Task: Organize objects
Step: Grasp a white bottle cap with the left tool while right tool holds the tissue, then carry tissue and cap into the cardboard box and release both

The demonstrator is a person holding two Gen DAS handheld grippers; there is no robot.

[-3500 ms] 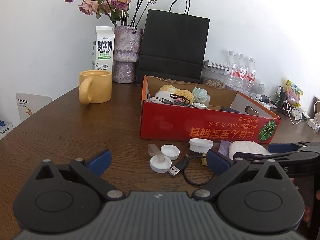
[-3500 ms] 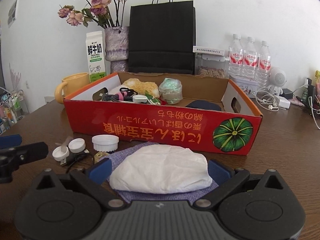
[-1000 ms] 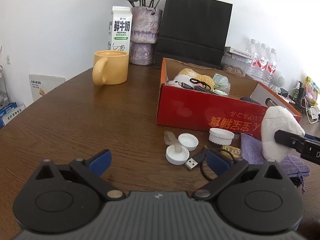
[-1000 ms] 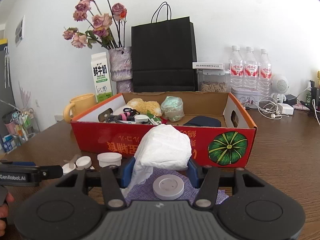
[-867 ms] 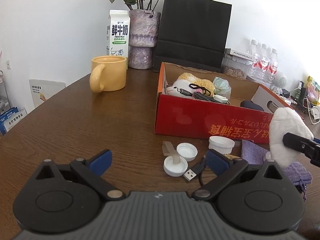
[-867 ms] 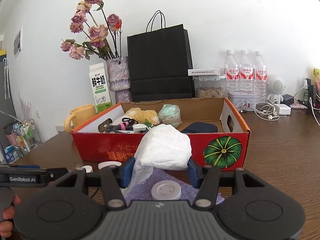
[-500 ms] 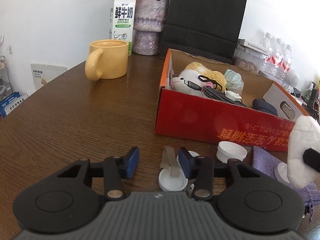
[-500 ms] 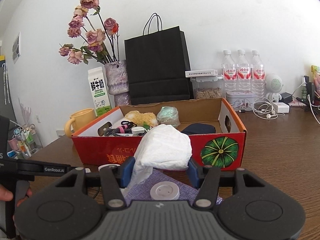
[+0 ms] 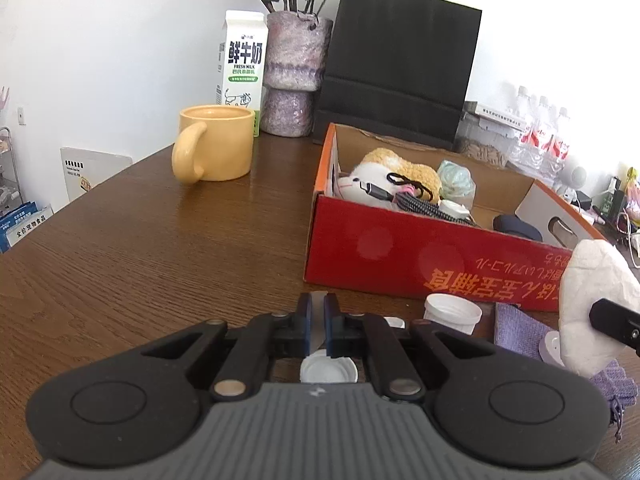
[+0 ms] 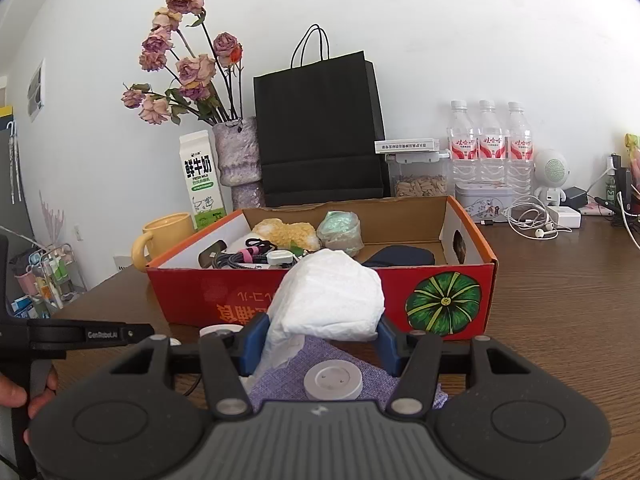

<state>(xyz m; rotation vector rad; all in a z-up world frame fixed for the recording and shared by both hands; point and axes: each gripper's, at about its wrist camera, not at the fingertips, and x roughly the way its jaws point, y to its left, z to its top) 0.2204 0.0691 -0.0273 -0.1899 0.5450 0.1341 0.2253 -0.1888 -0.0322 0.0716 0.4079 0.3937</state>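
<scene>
My right gripper point(image 10: 322, 332) is shut on a white soft packet point(image 10: 330, 298) and holds it above a purple cloth point(image 10: 280, 384) with a white round disc point(image 10: 333, 381) on it, just in front of the red cardboard box point(image 10: 440, 300). The packet also shows in the left wrist view point(image 9: 592, 300). My left gripper point(image 9: 318, 322) is shut on a translucent beige strip point(image 9: 318, 320) low over the table, above a white cap point(image 9: 328, 370). A white ribbed lid point(image 9: 452, 312) stands to its right. The red box point(image 9: 400, 256) holds a plush toy, cables and a dark pouch.
A yellow mug point(image 9: 214, 148), milk carton point(image 9: 242, 76), purple vase of dried roses point(image 9: 294, 76) and black paper bag point(image 9: 400, 68) stand behind. Water bottles point(image 10: 490, 140), a tin, earphones point(image 10: 532, 224) and chargers sit at the back right. The table's left edge point(image 9: 80, 196) is close.
My left gripper has closed from half open onto the beige strip and moved forward over the caps. My right gripper holds the packet steady, slightly higher.
</scene>
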